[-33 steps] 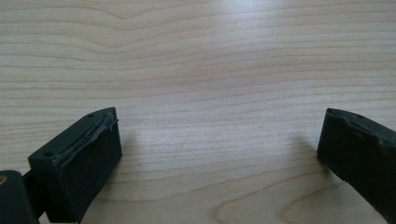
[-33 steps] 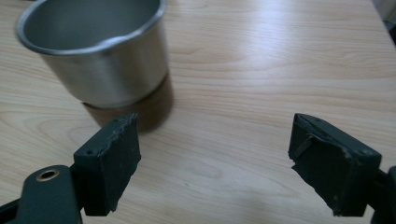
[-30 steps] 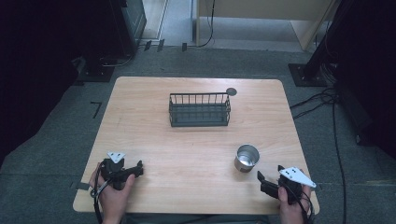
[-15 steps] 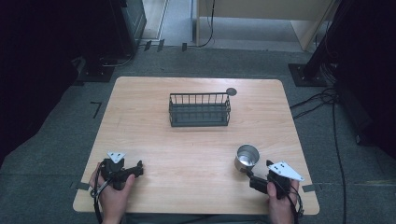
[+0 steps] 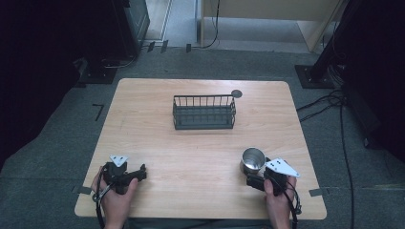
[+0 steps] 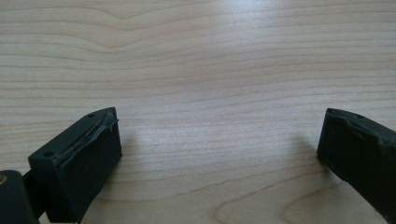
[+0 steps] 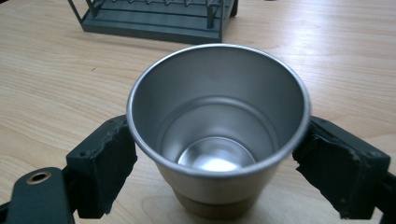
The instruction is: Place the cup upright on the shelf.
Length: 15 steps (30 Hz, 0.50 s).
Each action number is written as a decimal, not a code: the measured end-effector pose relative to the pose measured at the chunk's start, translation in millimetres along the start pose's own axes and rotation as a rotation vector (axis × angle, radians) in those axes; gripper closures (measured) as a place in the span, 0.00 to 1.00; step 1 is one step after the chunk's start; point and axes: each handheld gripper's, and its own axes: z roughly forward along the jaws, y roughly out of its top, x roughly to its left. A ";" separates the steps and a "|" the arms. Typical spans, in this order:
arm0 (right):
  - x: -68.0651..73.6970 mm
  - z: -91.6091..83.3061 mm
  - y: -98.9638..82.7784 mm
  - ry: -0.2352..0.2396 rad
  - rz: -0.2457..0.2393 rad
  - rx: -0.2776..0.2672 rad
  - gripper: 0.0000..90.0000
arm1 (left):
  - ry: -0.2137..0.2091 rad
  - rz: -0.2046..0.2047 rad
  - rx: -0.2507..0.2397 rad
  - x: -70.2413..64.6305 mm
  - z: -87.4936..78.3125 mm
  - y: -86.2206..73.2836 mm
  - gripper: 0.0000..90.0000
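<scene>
the steel cup (image 7: 218, 130) stood upright and empty on the wooden table (image 5: 191, 157), near its front right corner, between the spread jaws of the right gripper (image 7: 215, 168), one jaw on each side of its wall with a thin gap showing on both. the left gripper (image 5: 125, 174) rested at the front left, well apart from the cup, its jaws wide apart over bare wood. a dark wire basket (image 5: 204, 112) sat toward the far middle of the table.

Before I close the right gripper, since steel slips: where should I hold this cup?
Grip the metal cup across its side wall below the rolled rim, coming from the person's side as the right gripper does now. It stands upright and tapers downward, so the open jaws flanking it should close level on opposite sides, probably mid-height.
</scene>
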 end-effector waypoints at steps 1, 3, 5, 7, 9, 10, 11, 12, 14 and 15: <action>0.6 2.0 0.6 -0.003 -0.003 -0.001 0.15 | 0.000 0.000 0.000 0.0 0.0 0.0 0.00; 1.2 5.5 1.6 -0.005 -0.005 -0.002 0.15 | 0.000 0.000 0.000 0.0 0.0 0.0 0.00; 1.1 8.7 2.3 -0.011 -0.008 -0.004 0.15 | 0.000 0.000 0.000 0.0 0.0 0.0 0.00; 1.7 10.9 2.5 -0.015 -0.005 -0.001 0.15 | 0.000 0.000 0.000 0.0 0.0 0.0 0.00; 2.4 12.4 2.3 -0.023 -0.017 0.002 0.17 | 0.000 0.000 0.000 0.0 0.0 0.0 0.00; 2.4 12.7 2.2 -0.024 -0.019 0.003 0.17 | 0.000 0.000 0.000 0.0 0.0 0.0 0.00; 2.4 12.8 2.3 -0.025 -0.021 0.003 0.17 | 0.000 0.000 0.000 0.0 0.0 0.0 0.00; 2.5 13.1 2.5 -0.025 -0.026 0.005 0.18 | 0.000 0.000 0.000 0.0 0.0 0.0 0.00; 2.6 12.9 3.2 -0.025 -0.024 0.011 0.18 | 0.000 0.000 0.000 0.0 0.0 0.0 0.00; 2.5 13.1 3.5 -0.024 -0.024 0.012 0.18 | 0.000 0.000 0.000 0.0 0.0 0.0 0.00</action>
